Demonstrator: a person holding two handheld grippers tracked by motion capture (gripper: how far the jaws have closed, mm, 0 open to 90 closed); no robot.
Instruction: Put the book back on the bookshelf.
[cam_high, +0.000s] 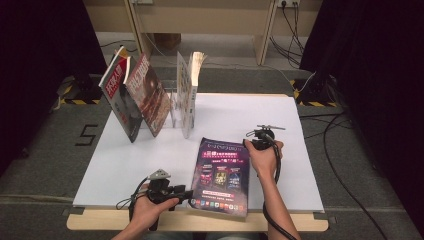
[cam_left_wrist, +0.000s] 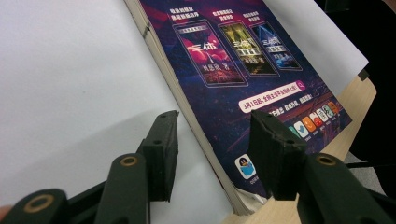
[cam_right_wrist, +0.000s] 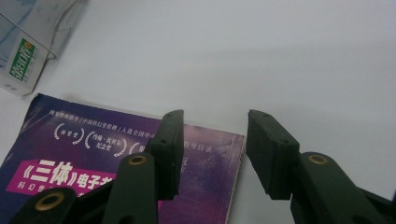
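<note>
A purple magazine (cam_high: 222, 175) lies flat on the white tabletop (cam_high: 300, 150), near the front edge. My left gripper (cam_high: 187, 192) is at its near left corner. In the left gripper view the left gripper (cam_left_wrist: 214, 123) is open, one jaw over the white top, the other over the magazine's (cam_left_wrist: 243, 79) cover, and its spine edge runs between them. My right gripper (cam_high: 248, 142) sits at the magazine's far right corner. In the right gripper view the right gripper (cam_right_wrist: 215, 121) is open, and the magazine's (cam_right_wrist: 93, 163) corner lies below the gap, untouched by the pads.
A wire rack (cam_high: 172, 107) at the back left holds two leaning magazines (cam_high: 145, 95) and a white book (cam_high: 186, 95) standing upright. The book's lower corner (cam_right_wrist: 23, 60) appears beyond the right jaws. A wooden table edge (cam_high: 200, 222) runs along the front. Cables lie on the floor at right.
</note>
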